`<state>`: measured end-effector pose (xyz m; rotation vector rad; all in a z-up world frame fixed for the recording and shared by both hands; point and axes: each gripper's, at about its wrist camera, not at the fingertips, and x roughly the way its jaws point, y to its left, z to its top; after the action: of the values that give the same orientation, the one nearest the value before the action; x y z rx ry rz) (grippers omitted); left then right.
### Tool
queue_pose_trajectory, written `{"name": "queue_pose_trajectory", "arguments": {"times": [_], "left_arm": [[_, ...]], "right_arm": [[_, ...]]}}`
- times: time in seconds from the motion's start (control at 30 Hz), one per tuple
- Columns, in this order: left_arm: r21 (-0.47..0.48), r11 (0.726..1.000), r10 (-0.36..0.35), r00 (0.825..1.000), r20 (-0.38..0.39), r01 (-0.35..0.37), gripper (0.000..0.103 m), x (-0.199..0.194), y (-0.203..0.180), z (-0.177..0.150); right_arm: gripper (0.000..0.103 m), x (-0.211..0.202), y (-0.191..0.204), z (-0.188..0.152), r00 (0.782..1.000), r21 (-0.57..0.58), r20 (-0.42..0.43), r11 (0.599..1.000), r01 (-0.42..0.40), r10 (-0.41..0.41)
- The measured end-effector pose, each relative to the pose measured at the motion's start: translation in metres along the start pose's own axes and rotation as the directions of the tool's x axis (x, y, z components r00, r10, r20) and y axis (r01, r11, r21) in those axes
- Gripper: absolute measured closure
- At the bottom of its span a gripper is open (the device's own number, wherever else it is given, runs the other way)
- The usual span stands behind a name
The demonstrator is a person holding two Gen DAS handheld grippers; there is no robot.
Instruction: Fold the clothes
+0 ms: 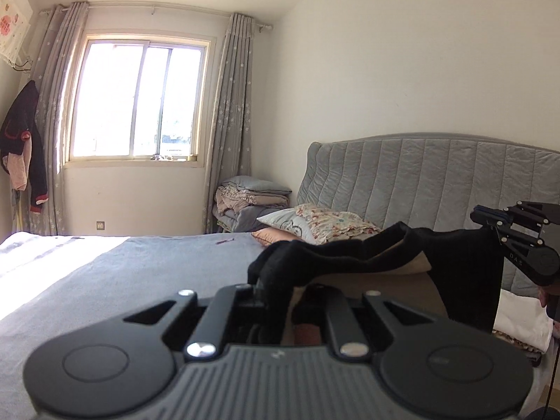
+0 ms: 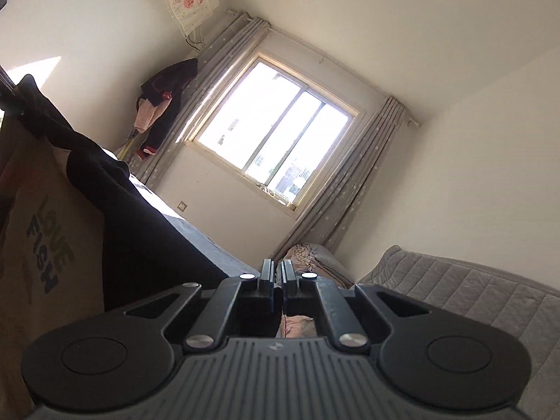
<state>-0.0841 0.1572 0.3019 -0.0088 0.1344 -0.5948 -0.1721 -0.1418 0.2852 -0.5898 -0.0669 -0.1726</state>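
Note:
A tan T-shirt (image 2: 45, 210) with black sleeves and a "LOVE FISH" print hangs in the air above the bed, stretched between both grippers. My left gripper (image 1: 260, 281) is shut on a bunched black part of the T-shirt (image 1: 462, 273), and the cloth hides its fingertips. At the right of the left wrist view, my right gripper (image 1: 484, 217) is shut on another black edge, which drops straight down from it. In the right wrist view the right gripper (image 2: 276, 273) shows its fingers pressed together, with the pinched cloth barely visible and the shirt spreading to the left.
Below lies a bed with a grey sheet (image 1: 105, 280), a padded grey headboard (image 1: 437, 182) and pillows (image 1: 315, 224). Folded bedding (image 1: 245, 199) is piled in the corner by the window (image 1: 140, 98). Clothes (image 1: 21, 140) hang on the left wall. White folded cloth (image 1: 521, 318) lies at the right.

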Motion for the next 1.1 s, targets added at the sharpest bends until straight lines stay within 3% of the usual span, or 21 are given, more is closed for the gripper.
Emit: {"name": "queue_pose_trajectory", "arguments": {"times": [0.23,0.43,0.53,0.63,0.7,0.73,0.77,0.8,0.83,0.87,0.9,0.93,0.97,1.0,1.1], "left_arm": [[0.042,0.999,-0.041,0.976,0.215,0.033,0.093,-0.058,-0.025,0.043],[0.083,0.996,-0.033,0.964,0.265,0.011,0.093,-0.062,-0.039,0.055],[0.114,0.993,0.01,0.974,0.227,-0.037,0.092,-0.037,-0.037,0.051],[0.115,0.99,0.076,0.992,0.098,-0.087,0.086,0.034,-0.006,0.036],[0.08,0.99,0.115,0.993,-0.033,-0.112,0.075,0.108,0.022,0.016],[0.037,0.989,0.144,0.981,-0.129,-0.14,0.05,0.145,0.036,-0.005],[-0.004,0.985,0.168,0.959,-0.227,-0.173,0.032,0.181,0.051,-0.026],[-0.042,0.977,0.185,0.927,-0.325,-0.209,0.032,0.217,0.065,-0.047],[-0.07,0.969,0.188,0.887,-0.422,-0.239,0.041,0.233,0.075,-0.07],[-0.097,0.963,0.184,0.876,-0.445,-0.251,0.049,0.227,0.081,-0.092],[-0.124,0.957,0.178,0.869,-0.461,-0.262,0.045,0.22,0.086,-0.115],[-0.15,0.953,0.171,0.877,-0.45,-0.263,0.033,0.208,0.091,-0.129],[-0.176,0.939,0.185,0.867,-0.462,-0.294,0.028,0.192,0.094,-0.144],[-0.196,0.933,0.178,0.859,-0.48,-0.303,0.028,0.179,0.096,-0.155],[-0.225,0.922,0.154,0.833,-0.531,-0.314,0.027,0.144,0.091,-0.187]], "right_arm": [[0.099,-0.046,-0.043,0.036,0.97,0.019,0.194,0.989,0.146,-0.147],[0.099,-0.044,-0.054,0.038,0.958,0.006,0.225,0.983,0.182,-0.178],[0.099,-0.024,-0.054,0.025,0.974,0.033,0.173,0.989,0.146,-0.15],[0.099,0.026,-0.038,0.002,0.989,0.027,0.077,0.992,0.121,-0.123],[0.103,0.086,-0.019,-0.022,0.992,0.029,-0.033,0.992,0.126,-0.125],[0.103,0.125,-0.001,-0.037,0.987,0.051,-0.127,0.993,0.104,-0.097],[0.103,0.16,0.01,-0.061,0.965,0.072,-0.253,0.994,0.087,-0.066],[0.102,0.192,0.018,-0.087,0.925,0.093,-0.379,0.993,0.075,-0.034],[0.1,0.224,0.025,-0.112,0.867,0.115,-0.498,0.991,0.065,0.001],[0.1,0.233,0.037,-0.132,0.824,0.097,-0.566,0.994,0.051,0.012],[0.099,0.22,0.047,-0.148,0.826,0.103,-0.563,0.994,0.031,0.032],[0.09,0.204,0.056,-0.163,0.836,0.117,-0.545,0.993,0.01,0.056],[0.082,0.188,0.064,-0.177,0.838,0.136,-0.539,0.991,-0.009,0.082],[0.065,0.173,0.073,-0.191,0.819,0.155,-0.561,0.987,-0.036,0.118],[0.062,0.149,0.104,-0.216,0.725,0.234,-0.63,0.958,-0.165,0.279]]}}
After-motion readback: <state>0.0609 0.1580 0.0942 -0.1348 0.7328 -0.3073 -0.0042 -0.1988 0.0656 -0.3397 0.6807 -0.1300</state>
